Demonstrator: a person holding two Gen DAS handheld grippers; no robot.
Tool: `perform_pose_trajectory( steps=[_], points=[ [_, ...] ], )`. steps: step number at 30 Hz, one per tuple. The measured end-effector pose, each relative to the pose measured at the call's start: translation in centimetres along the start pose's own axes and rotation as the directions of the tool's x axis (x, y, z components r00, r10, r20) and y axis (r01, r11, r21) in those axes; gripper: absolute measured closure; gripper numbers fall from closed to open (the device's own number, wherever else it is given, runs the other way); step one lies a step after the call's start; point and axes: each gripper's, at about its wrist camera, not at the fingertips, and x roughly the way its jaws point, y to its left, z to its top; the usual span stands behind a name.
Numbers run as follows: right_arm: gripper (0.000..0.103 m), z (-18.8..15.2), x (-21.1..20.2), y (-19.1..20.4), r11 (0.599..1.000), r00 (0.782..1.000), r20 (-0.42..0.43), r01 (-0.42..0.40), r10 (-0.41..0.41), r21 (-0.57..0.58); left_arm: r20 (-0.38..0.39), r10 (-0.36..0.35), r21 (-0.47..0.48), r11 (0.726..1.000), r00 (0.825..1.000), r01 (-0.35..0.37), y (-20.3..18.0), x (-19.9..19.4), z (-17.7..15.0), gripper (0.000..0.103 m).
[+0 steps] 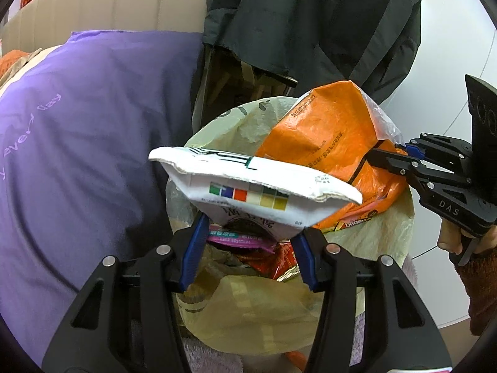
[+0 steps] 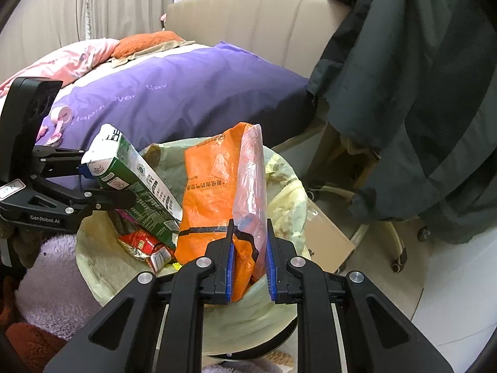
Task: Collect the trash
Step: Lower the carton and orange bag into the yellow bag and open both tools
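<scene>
The left gripper clamps a carton over the bin, the right gripper pinches an orange bag, and only the right view shows the carton's green side.

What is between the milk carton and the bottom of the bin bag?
In the right wrist view, crumpled red snack wrappers lie under the milk carton, inside the bin bag.

Soft even indoor light, sharp focus, fisheye-warped dark edges
</scene>
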Motion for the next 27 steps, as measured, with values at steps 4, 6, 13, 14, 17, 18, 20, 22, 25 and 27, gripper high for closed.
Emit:
perform_pose_trajectory(
  steps=[4, 6, 13, 14, 17, 18, 20, 22, 25, 27],
  points=[
    [0.086, -0.3, -0.4, -0.1, 1.000, 1.000, 0.009, -0.003, 0.002, 0.015, 0.004, -0.006, -0.009, 1.000, 1.000, 0.006, -0.1, -0.2, 0.0, 0.054],
    [0.086, -0.4, -0.8, -0.4, 0.999, 1.000, 0.026, -0.016, 0.015, 0.032, 0.019, -0.013, -0.021, 1.000, 1.000, 0.014, 0.1, -0.6, 0.0, 0.054],
    [0.084, -0.3, -2.5, -0.5, 0.998, 0.997, 0.078, -0.027, 0.022, 0.058, 0.083, -0.035, -0.023, 0.999, 0.996, 0.037, -0.1, -3.3, 0.9, 0.053],
    [0.084, -0.4, -2.7, -0.5, 0.998, 0.996, 0.082, -0.028, 0.022, 0.063, 0.089, -0.037, -0.013, 0.999, 0.995, 0.038, -0.4, -3.7, 0.9, 0.053],
    [0.071, -0.5, -3.5, -0.6, 0.996, 0.994, 0.102, -0.036, 0.028, 0.080, 0.104, -0.035, 0.030, 0.999, 0.994, 0.032, -1.6, -4.7, 1.5, 0.051],
    [0.064, -0.5, -3.7, -0.6, 0.996, 0.994, 0.107, -0.041, 0.032, 0.083, 0.102, -0.037, 0.039, 0.999, 0.994, 0.033, -1.9, -4.8, 1.5, 0.049],
    [0.060, -0.6, -4.4, -0.7, 0.995, 0.992, 0.123, -0.044, 0.033, 0.091, 0.093, -0.044, 0.057, 0.998, 0.995, 0.039, -2.4, -5.0, 1.6, 0.042],
    [0.058, -0.6, -5.0, -0.7, 0.995, 0.991, 0.132, -0.034, 0.021, 0.095, 0.086, -0.033, 0.066, 0.997, 0.996, 0.027, -2.8, -5.0, 1.7, 0.031],
    [0.054, -0.7, -6.0, -0.7, 0.994, 0.989, 0.149, -0.027, 0.011, 0.104, 0.090, -0.023, 0.056, 0.998, 0.996, 0.018, -3.0, -5.5, 1.5, 0.030],
    [0.054, -0.8, -6.7, -0.6, 0.993, 0.987, 0.161, -0.026, 0.008, 0.112, 0.098, -0.026, 0.049, 0.999, 0.995, 0.021, -3.0, -5.9, 1.4, 0.030]
  ],
)
